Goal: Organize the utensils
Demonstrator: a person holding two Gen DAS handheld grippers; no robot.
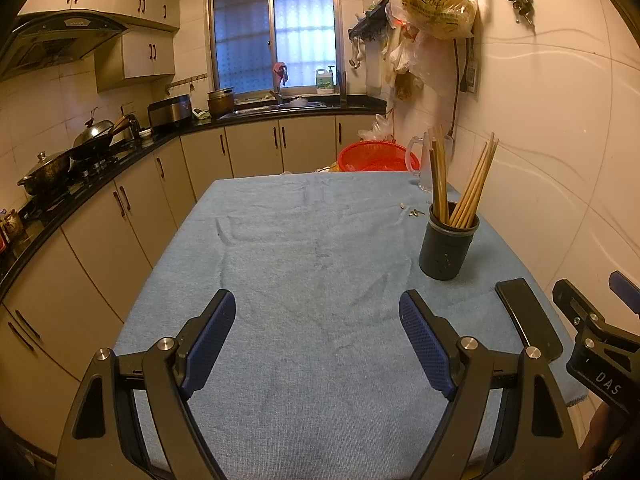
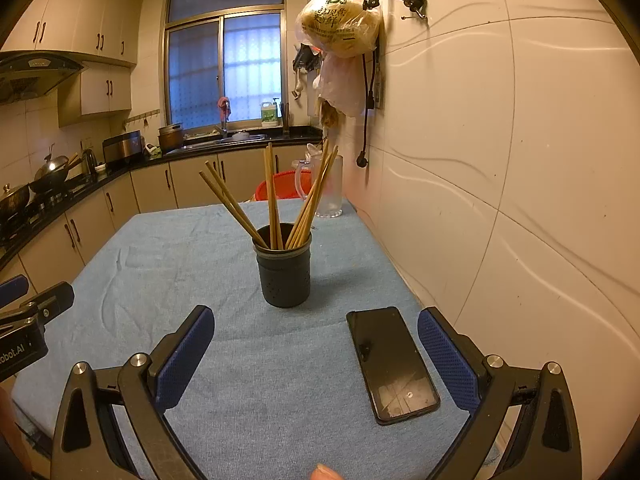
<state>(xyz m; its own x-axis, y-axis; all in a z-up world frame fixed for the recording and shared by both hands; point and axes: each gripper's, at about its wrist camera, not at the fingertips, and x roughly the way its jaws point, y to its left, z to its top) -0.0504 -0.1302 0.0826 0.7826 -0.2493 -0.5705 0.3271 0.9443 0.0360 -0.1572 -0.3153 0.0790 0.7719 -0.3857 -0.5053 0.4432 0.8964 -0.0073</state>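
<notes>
Warm, dim yellowish indoor light fills both sharp fisheye views, cool blue daylight glows through the frosted sliding window [image 1: 274,36], and edges curve into dark corners.

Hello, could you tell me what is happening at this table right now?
A person holds two grippers over a table covered with a blue cloth, tidying utensils. The left gripper and right gripper are both open and empty. The wooden chopsticks all stand in the dark holder; none lie loose on the cloth. A black phone lies flat near the right gripper, and a clear mug stands at the far edge.
</notes>
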